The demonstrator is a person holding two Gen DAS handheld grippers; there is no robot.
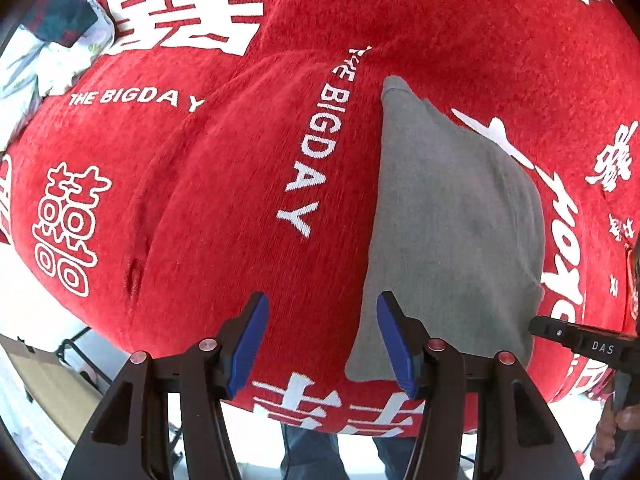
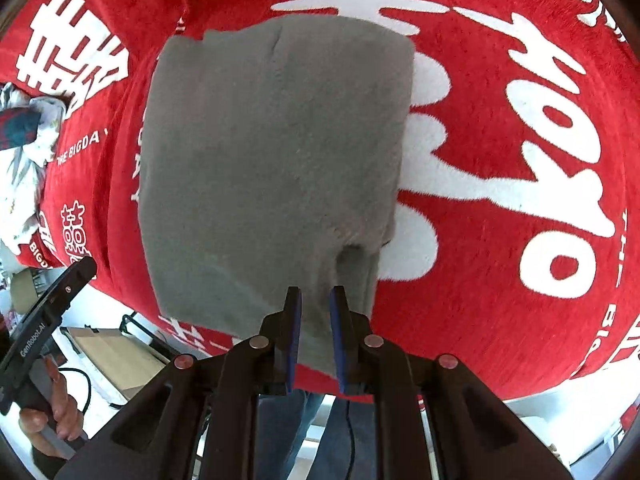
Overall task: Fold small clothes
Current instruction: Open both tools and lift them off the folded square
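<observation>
A grey folded garment [image 2: 272, 168] lies flat on the red table cover [image 2: 500, 128]. It also shows in the left wrist view [image 1: 448, 232], right of centre. My left gripper [image 1: 320, 340] is open and empty, with its blue pads [image 1: 248, 344] over the red cover beside the garment's left edge. My right gripper [image 2: 314, 336] hovers over the garment's near edge. Its jaws stand narrowly apart with grey cloth showing between them; I cannot tell whether they grip it.
The red cover [image 1: 200, 200] carries white lettering and ridges into a wrinkle left of the garment. A pile of other clothes [image 1: 52, 48] lies at the far left, also in the right wrist view [image 2: 24, 140]. The table's near edge runs just under both grippers.
</observation>
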